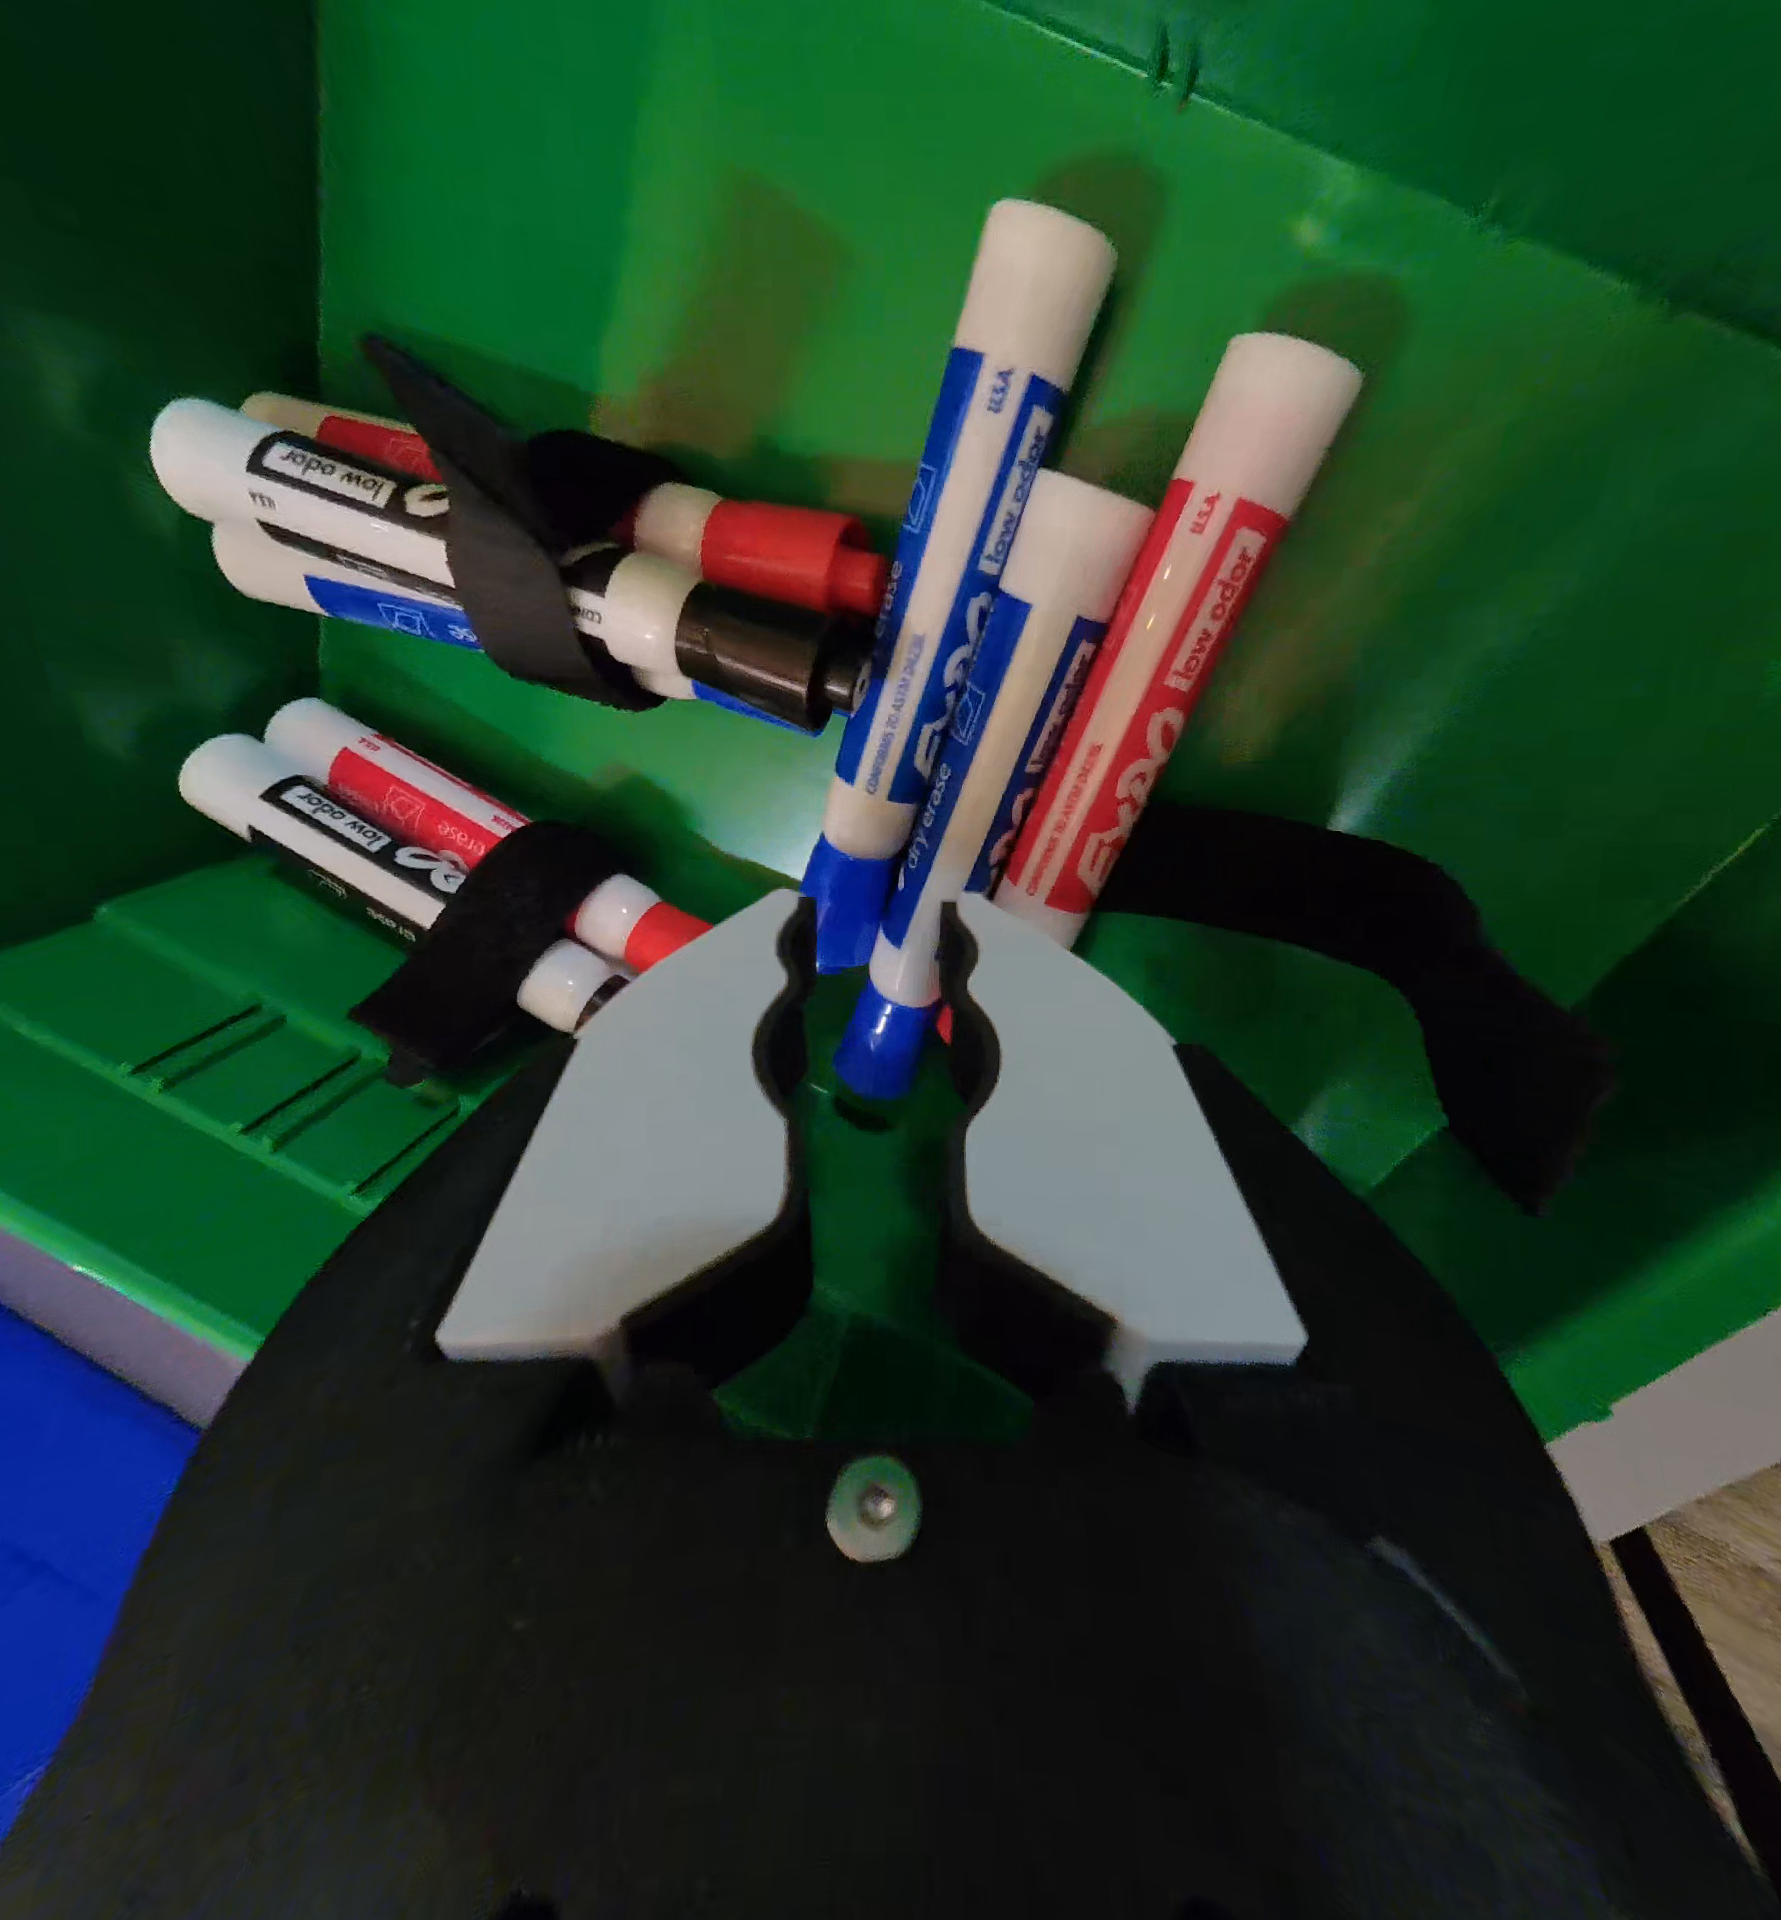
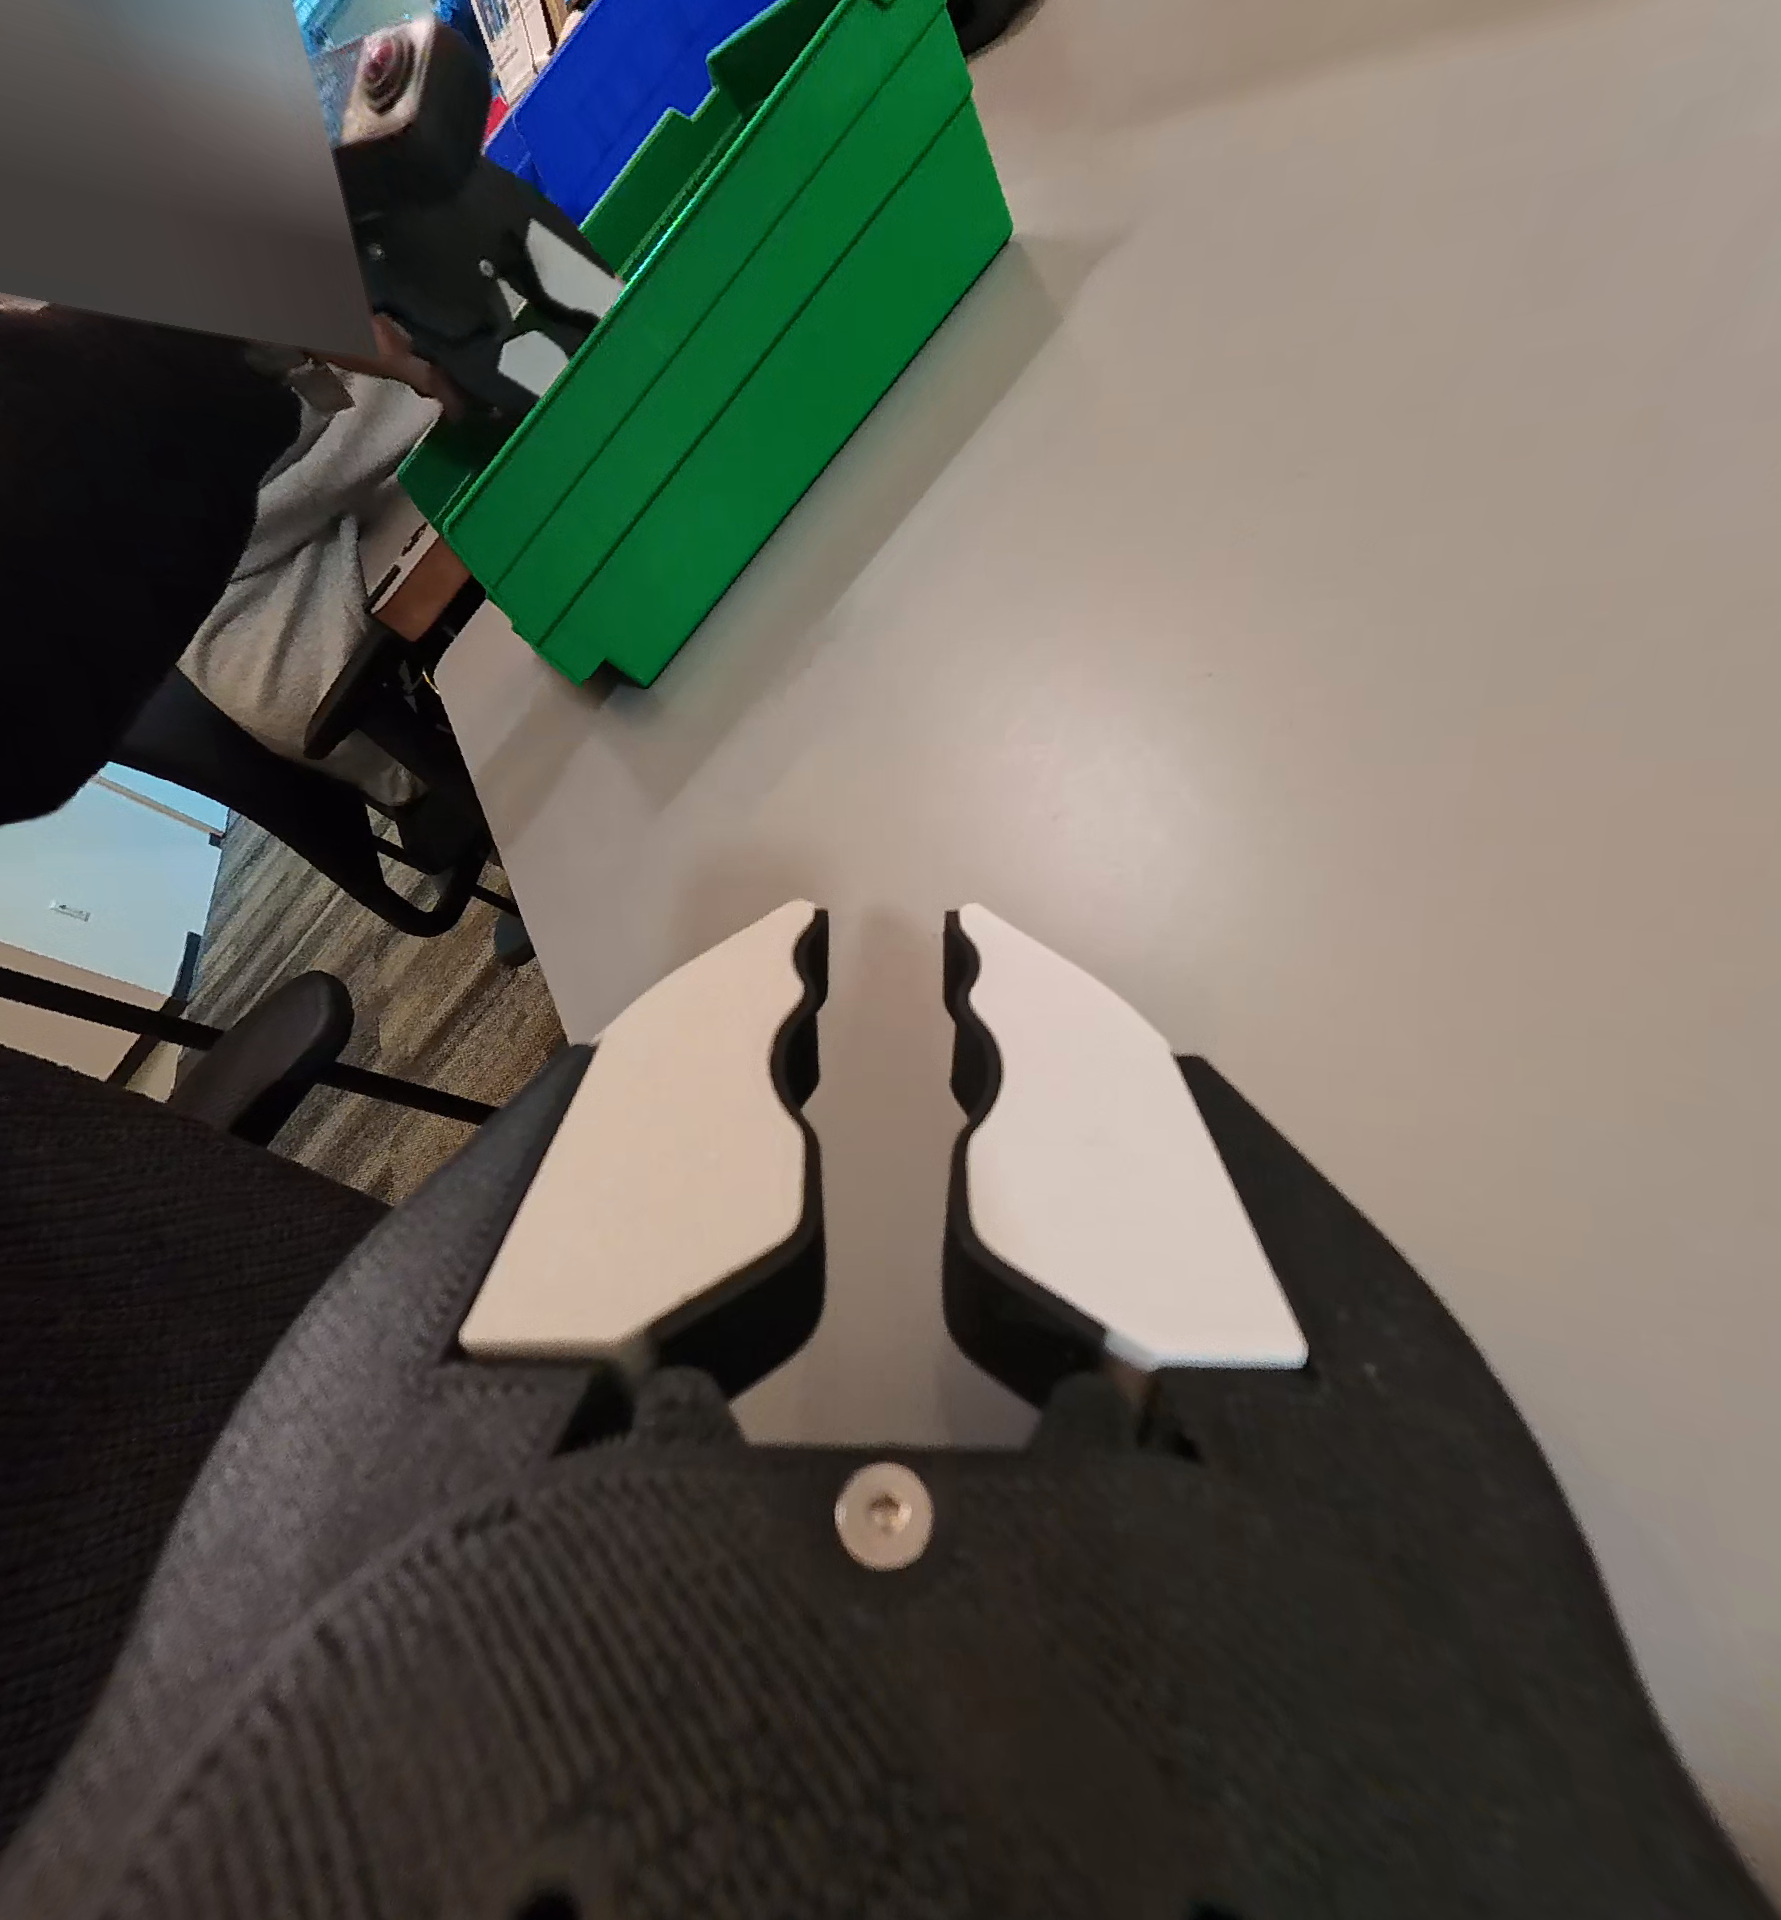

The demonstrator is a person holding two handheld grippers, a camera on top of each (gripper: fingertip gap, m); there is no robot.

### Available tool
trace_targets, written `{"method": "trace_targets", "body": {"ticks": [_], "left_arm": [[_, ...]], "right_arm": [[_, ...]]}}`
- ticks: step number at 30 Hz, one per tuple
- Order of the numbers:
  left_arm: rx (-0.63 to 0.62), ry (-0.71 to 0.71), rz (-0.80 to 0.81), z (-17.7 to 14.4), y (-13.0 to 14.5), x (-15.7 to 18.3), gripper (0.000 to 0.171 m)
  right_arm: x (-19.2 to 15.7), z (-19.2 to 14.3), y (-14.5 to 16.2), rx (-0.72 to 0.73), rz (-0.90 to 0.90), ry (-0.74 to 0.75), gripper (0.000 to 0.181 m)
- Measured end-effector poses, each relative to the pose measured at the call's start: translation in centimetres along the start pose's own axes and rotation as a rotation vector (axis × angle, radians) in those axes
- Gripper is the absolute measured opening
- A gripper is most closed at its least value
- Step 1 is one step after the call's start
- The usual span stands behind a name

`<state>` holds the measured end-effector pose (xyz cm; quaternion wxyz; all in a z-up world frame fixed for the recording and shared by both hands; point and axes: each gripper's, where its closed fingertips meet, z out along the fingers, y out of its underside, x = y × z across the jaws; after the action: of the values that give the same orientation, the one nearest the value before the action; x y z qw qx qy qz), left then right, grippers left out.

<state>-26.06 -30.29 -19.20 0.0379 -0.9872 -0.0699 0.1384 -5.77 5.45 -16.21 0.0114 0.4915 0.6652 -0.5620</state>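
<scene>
My left gripper [image 1: 878, 920] is inside a green bin [image 1: 1488, 499] and is shut on the cap ends of a marker bundle. The bundle has two blue markers [image 1: 969, 540] and a red marker [image 1: 1177, 665], with a loose black strap [image 1: 1385, 935] hanging to the right. Two other strapped marker bundles lie in the bin's left corner, an upper bundle [image 1: 377, 520] and a lower bundle [image 1: 387, 821]. My right gripper [image 2: 886, 920] is open and empty, low over the grey table [image 2: 1385, 623], well apart from the green bin [image 2: 761, 416].
The left gripper [image 2: 470, 270] shows at the bin's near end in the right wrist view. A blue bin [image 2: 637, 94] stands behind the green one. A person's dark sleeve [image 2: 55, 540] and office chairs [image 2: 273, 1029] are at the left, past the table edge. The left gripper's tips are roughly 40 cm from the right gripper's.
</scene>
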Motion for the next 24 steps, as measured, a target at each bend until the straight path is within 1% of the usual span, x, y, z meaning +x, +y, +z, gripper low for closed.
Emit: {"method": "trace_targets", "body": {"ticks": [3,7,12,17,21,23,24], "left_arm": [[0.020,0.031,-0.031,0.0,-0.3,-0.6,0.028],[0.011,0.102,-0.066,0.2,-0.4,-0.6,0.028],[0.031,0.081,-0.082,0.3,-0.9,-1.7,0.026],[-0.053,0.112,-0.034,1.2,-0.3,-1.3,0.026],[-0.143,0.157,0.018,1.8,0.7,-0.3,0.021],[-0.160,0.196,0.036,1.7,0.9,0.6,0.020],[-0.155,0.186,0.039,1.7,0.9,0.6,0.020]], "right_arm": [[0.1,0.1,0.1,-0.005,0.001,0.001,0.022],[0.2,0.1,0.1,-0.004,0.006,0.003,0.022],[0.3,0.1,0.1,-0.003,0.010,0.002,0.021],[0.2,0.1,0.1,-0.006,0.011,-0.004,0.021],[0.2,0.0,0.0,-0.001,0.010,-0.003,0.021],[0.2,-0.1,-0.1,0.003,0.010,-0.003,0.021],[0.2,-0.1,-0.2,0.005,0.011,-0.004,0.021]]}}
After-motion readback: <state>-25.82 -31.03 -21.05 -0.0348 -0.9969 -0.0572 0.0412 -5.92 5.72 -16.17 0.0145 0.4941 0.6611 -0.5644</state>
